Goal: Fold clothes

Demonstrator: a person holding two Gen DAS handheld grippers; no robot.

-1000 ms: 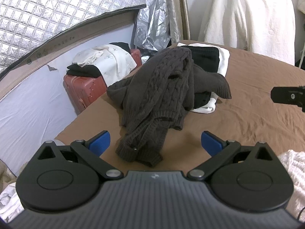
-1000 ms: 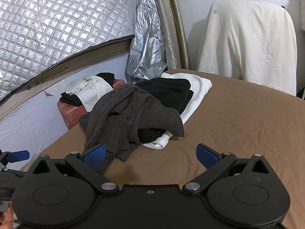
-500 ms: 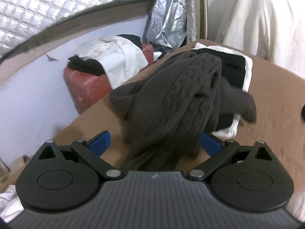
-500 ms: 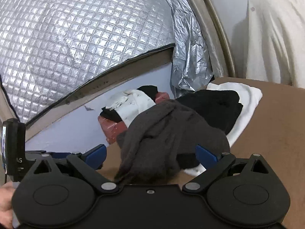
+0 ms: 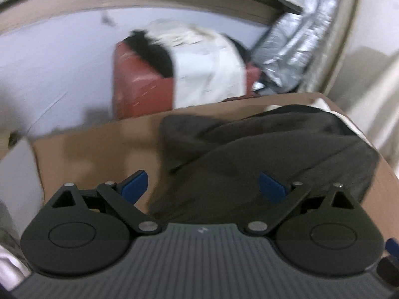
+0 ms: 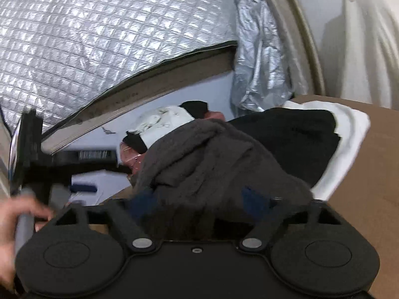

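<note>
A dark brown knit sweater [image 5: 261, 154] lies crumpled on the brown bed sheet [image 5: 94, 149]. My left gripper [image 5: 203, 185] is low over its near edge. The jaws are closing but still wide, with sweater fabric between them; the right blue pad [image 5: 271, 186] hangs over the knit and the left pad over the sheet. In the right wrist view the same sweater [image 6: 199, 164] fills the gap of my right gripper [image 6: 198, 200], whose jaws are also closing, wide apart and not pressing. Both views are blurred.
A black garment [image 6: 299, 134] lies on a white one [image 6: 349, 129] behind the sweater. A red suitcase [image 5: 139, 87] with white and black clothes stands past the bed edge. Silver quilted foil [image 6: 99, 37] covers the wall. A person's hand [image 6: 12, 219] shows at the left.
Both grippers have dropped and moved in toward the sweater, which now lies between their jaws. The left one has rolled and swung left. Both pairs of jaws have narrowed slightly.
</note>
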